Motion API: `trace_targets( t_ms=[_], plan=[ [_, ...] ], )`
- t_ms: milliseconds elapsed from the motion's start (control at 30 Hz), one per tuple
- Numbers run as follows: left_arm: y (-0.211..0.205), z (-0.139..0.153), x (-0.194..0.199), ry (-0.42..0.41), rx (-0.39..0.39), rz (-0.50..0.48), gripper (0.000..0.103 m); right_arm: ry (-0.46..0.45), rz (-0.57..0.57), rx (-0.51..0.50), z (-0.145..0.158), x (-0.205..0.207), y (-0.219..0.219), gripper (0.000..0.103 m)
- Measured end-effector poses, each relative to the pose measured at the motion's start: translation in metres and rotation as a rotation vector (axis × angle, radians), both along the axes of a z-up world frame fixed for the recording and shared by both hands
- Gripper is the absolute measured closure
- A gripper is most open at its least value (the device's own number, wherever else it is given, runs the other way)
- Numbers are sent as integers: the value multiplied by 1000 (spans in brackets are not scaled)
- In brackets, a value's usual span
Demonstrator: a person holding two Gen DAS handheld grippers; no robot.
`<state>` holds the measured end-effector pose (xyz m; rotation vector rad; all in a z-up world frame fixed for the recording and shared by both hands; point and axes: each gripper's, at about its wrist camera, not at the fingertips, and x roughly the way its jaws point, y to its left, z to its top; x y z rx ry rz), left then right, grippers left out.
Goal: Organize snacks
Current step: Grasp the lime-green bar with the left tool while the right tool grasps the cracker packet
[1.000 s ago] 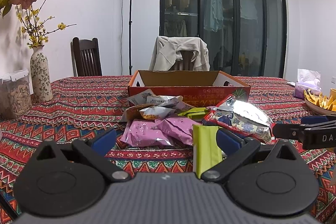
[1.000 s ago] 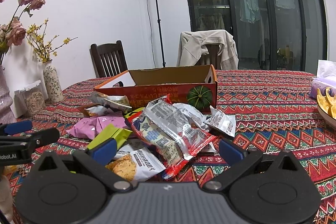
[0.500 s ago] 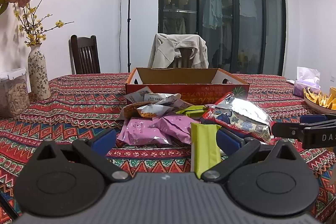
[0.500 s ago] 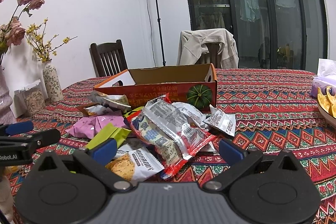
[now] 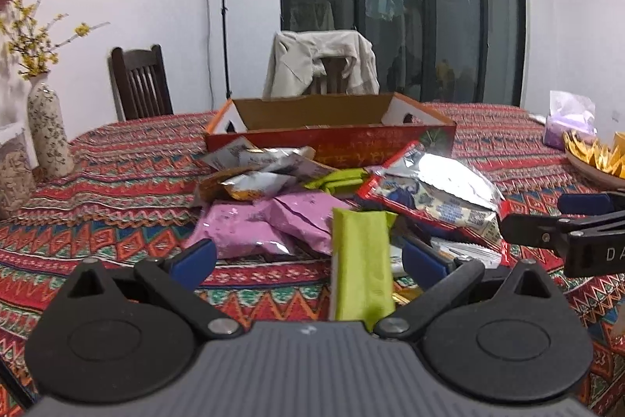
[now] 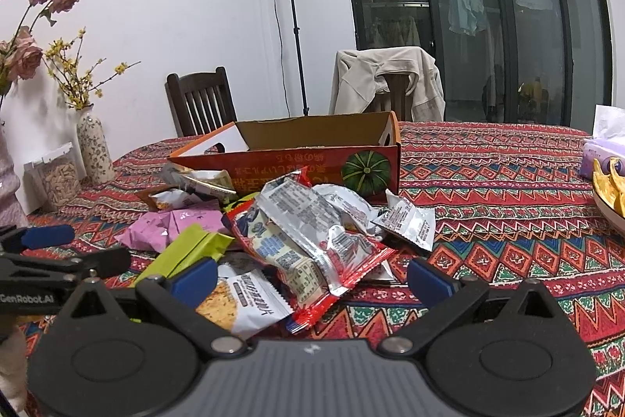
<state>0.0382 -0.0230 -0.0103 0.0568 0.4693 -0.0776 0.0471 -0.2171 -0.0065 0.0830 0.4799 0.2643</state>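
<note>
A pile of snack packets lies on the patterned tablecloth in front of an open red cardboard box (image 5: 332, 139) (image 6: 312, 159). My left gripper (image 5: 308, 258) is open, low over the near edge of the pile, with a green packet (image 5: 361, 260) (image 6: 187, 253) lying between its fingers, nearer the right one. Pink packets (image 5: 265, 221) lie just beyond. My right gripper (image 6: 310, 276) is open, with a red and silver bag (image 6: 312, 241) and a white cracker packet (image 6: 242, 299) between its fingers. Neither gripper holds anything.
A patterned vase (image 5: 49, 127) and a clear jar (image 6: 58, 174) stand at the left. A bowl of yellow chips (image 5: 593, 159) and a purple tissue pack (image 5: 566, 124) stand at the right. Two chairs stand beyond the table's far edge.
My left gripper has dropped a little and edged towards the pile. The green packet stays between its fingers. My right gripper has hardly moved.
</note>
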Motion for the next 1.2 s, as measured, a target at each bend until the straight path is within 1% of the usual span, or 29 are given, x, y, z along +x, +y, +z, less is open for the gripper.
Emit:
trace_targets(
  t_ms=[67, 200, 233, 267, 300, 333, 367, 400, 433, 467, 600, 700, 800, 967, 1067, 1167, 1200],
  plan=[
    [-7, -3, 8, 29, 17, 4, 0, 3, 0, -1, -1, 1, -1, 0],
    [-16, -12, 23, 88, 25, 19, 0, 10, -1, 0, -2, 5, -3, 0],
    [-17, -14, 25, 100, 25, 22, 5, 11, -2, 0, -2, 6, -4, 0],
    [-18, -16, 27, 112, 24, 23, 12, 11, -3, -1, -2, 6, -5, 0],
    [-19, -18, 29, 127, 23, 19, 16, 12, -4, -2, -3, 7, -5, 0],
    [-19, -19, 31, 141, 15, 13, 26, 13, -4, -1, -3, 8, -6, 0],
    [-18, -21, 33, 157, 5, 5, 38, 14, -4, 1, -3, 8, -7, 0],
    [-18, -23, 35, 176, -13, -12, 45, 17, -4, 2, -4, 9, -8, 0],
    [-17, -24, 35, 190, -35, -33, 64, 21, -3, 2, -4, 10, -7, 0],
    [-17, -25, 36, 202, -51, -49, 64, 23, -1, 3, -5, 10, -7, 0],
    [-15, -24, 31, 189, -67, -56, 64, 30, 8, 1, -6, 11, -4, 0],
    [-8, -19, 25, 172, -76, -45, 65, 29, 13, -4, -6, 9, 1, 0],
    [0, -12, 16, 138, -80, -31, 64, 32, 21, -11, -4, 6, 7, 0],
    [16, -1, 5, 95, -97, 5, 64, 43, 59, -29, -3, -1, 25, 0],
    [26, 0, 1, 87, -104, 25, 64, 59, 86, -45, -4, -3, 39, 2],
    [34, -2, -4, 86, -113, 32, 64, 111, 110, -29, -8, 2, 51, 11],
    [37, -3, -5, 86, -114, 32, 64, 125, 108, -29, -9, 4, 55, 12]
  ],
)
